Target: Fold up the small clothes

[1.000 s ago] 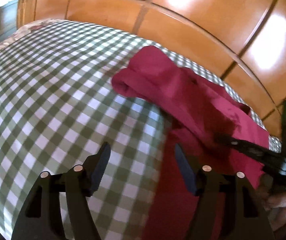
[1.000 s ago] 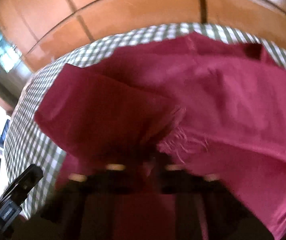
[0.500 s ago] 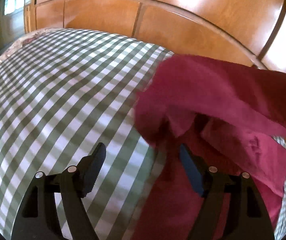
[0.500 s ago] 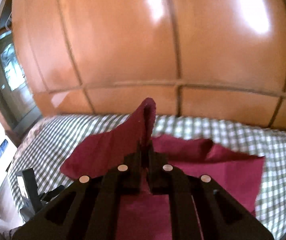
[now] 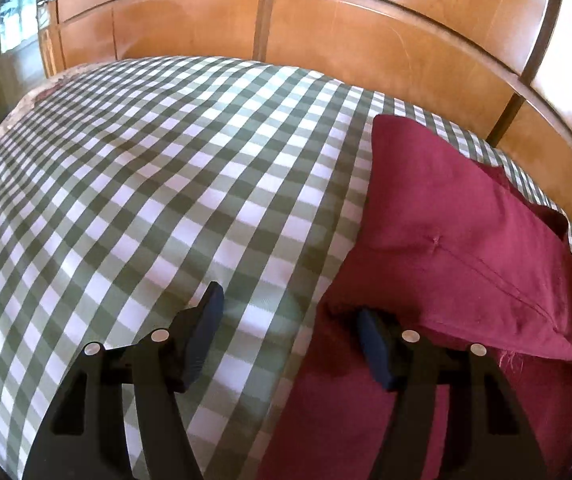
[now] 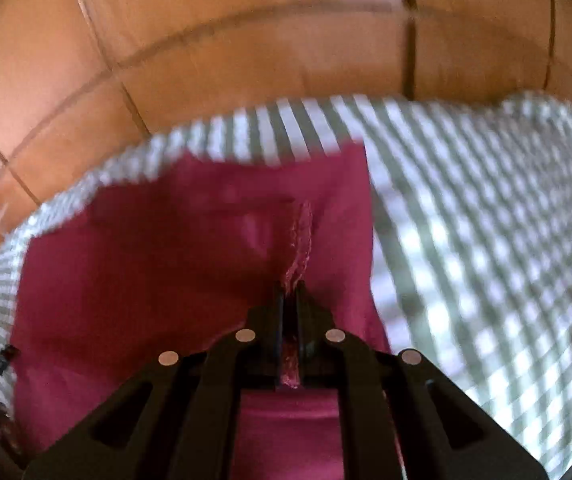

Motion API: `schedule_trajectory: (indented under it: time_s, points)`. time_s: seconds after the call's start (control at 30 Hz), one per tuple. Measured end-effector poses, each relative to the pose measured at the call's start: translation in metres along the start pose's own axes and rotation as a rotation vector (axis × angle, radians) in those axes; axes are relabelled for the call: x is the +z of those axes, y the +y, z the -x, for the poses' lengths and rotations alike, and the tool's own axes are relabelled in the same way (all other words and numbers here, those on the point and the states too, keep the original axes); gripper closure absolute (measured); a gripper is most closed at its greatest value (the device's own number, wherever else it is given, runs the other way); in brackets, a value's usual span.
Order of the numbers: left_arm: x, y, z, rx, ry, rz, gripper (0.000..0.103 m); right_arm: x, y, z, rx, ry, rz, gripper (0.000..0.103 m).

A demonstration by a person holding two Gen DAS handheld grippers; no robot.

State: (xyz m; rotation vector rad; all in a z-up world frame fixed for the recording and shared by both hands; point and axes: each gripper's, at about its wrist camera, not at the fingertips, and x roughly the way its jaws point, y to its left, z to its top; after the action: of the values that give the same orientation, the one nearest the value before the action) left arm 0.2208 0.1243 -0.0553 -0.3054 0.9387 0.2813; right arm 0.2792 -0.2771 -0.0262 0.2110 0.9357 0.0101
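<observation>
A dark red garment (image 5: 458,248) lies on the green and white checked cloth (image 5: 145,200), folded over itself with a stitched seam across its top layer. My left gripper (image 5: 290,330) hangs at the garment's left edge with its jaws closing. Its left finger (image 5: 205,320) is over bare checks, and its right finger (image 5: 370,344) sits at the fold, partly under the top layer. The pads press on nothing. In the blurred right wrist view, my right gripper (image 6: 290,296) is shut on a stitched hem of the red garment (image 6: 145,264), low over the garment.
Glossy wooden panels (image 5: 366,48) rise right behind the checked surface. The cloth's far edge (image 6: 245,120) runs close to the garment. A window (image 5: 13,28) shows at the far left. Open checked cloth spreads left of the garment.
My right gripper has swung the pinched hem down from high in the air onto the garment. The garment, bunched and lifted before, now lies flatter in a fold. My left jaws have narrowed a little.
</observation>
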Motion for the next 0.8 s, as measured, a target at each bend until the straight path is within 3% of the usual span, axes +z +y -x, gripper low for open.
schedule_trajectory:
  time_s: [0.1, 0.23, 0.37, 0.47, 0.53, 0.67, 0.8]
  points:
    - [-0.005, 0.002, 0.013, -0.019, 0.007, -0.008, 0.040, -0.002, -0.005, 0.003, 0.038, -0.016, -0.046, 0.095]
    - [-0.013, 0.003, 0.051, -0.081, -0.085, -0.027, 0.040, -0.004, -0.011, 0.035, 0.035, -0.041, -0.028, 0.061]
    - [-0.015, -0.023, 0.077, -0.165, -0.182, -0.150, 0.040, -0.016, -0.002, 0.072, 0.040, -0.112, -0.018, 0.050]
    - [-0.009, -0.054, 0.069, -0.222, -0.163, -0.211, 0.040, -0.024, 0.022, 0.075, 0.073, -0.101, 0.044, 0.049]
    - [-0.007, -0.072, 0.049, -0.245, -0.106, -0.236, 0.040, -0.026, 0.031, 0.066, 0.064, -0.086, 0.069, 0.050]
    - [-0.015, -0.079, 0.005, -0.193, 0.033, -0.251, 0.040, -0.031, 0.033, 0.036, 0.061, -0.015, 0.068, 0.050]
    - [-0.014, -0.067, 0.023, -0.245, -0.011, -0.202, 0.040, -0.039, 0.029, 0.030, 0.075, -0.046, 0.077, 0.050]
